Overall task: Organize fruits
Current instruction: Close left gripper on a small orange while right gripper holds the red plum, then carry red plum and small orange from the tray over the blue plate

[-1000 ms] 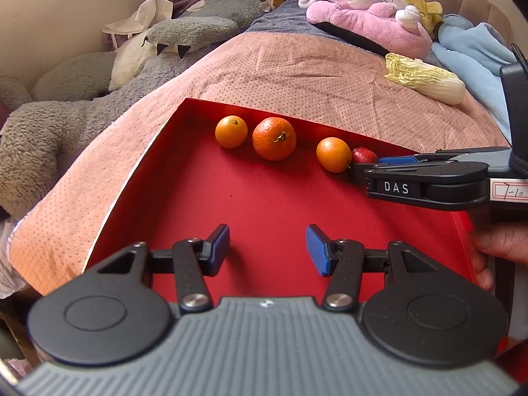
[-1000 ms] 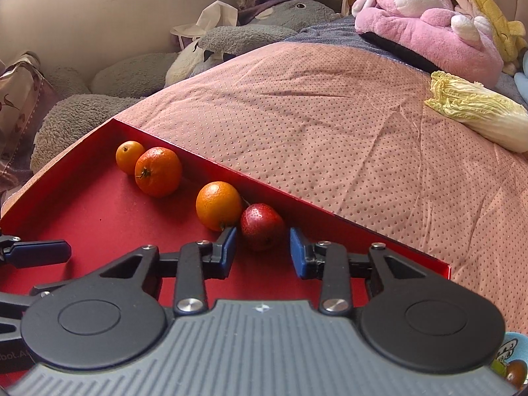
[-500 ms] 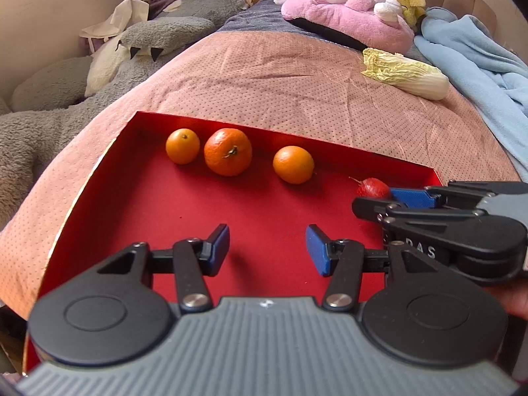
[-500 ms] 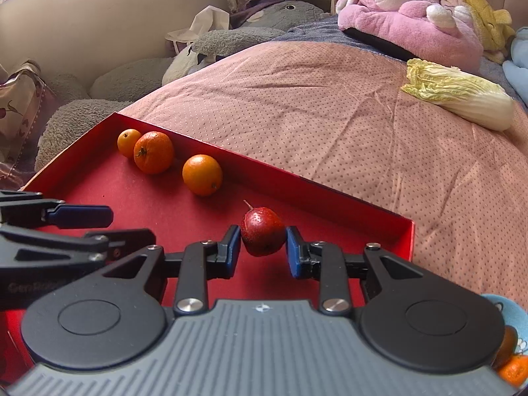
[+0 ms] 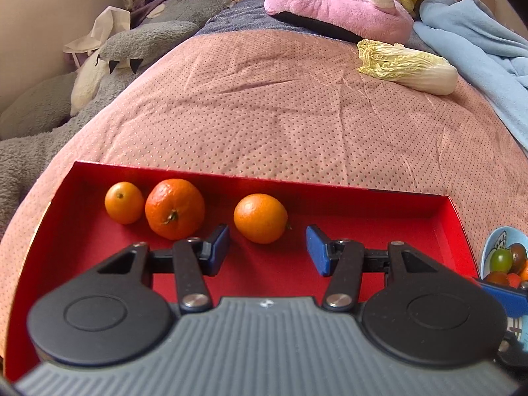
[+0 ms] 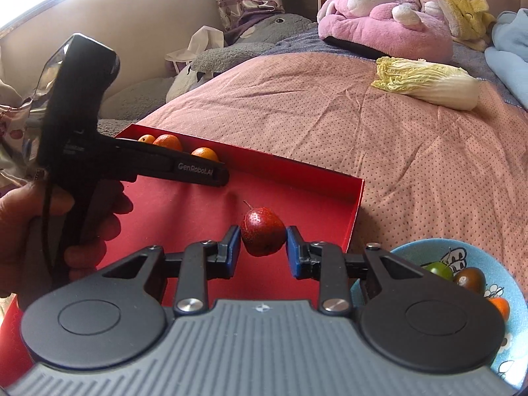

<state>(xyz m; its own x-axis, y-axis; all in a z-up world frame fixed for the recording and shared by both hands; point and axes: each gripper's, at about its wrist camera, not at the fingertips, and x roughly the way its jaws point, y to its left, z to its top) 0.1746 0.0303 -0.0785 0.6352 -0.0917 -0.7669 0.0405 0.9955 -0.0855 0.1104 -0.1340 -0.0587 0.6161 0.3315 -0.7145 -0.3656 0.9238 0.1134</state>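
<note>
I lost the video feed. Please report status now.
Right gripper shut on small red fruit, above red tray. Left gripper open, empty. Blue bowl beside tray, unobstructed.

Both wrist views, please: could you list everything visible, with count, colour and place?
oranges: three, orange, along the tray's far wall
small red fruit: one, dark red, between the right gripper's jaws
tray: one, red, on the bedspread
bowl: one, blue, right of tray, holding small fruits
cabbage: one, pale yellow, on bedspread
bedspread: one, pink, dotted
plush toys: several, pink, grey, yellow, far end
left gripper: open, empty
right gripper: shut on fruit
hand: one, holding left gripper
</note>
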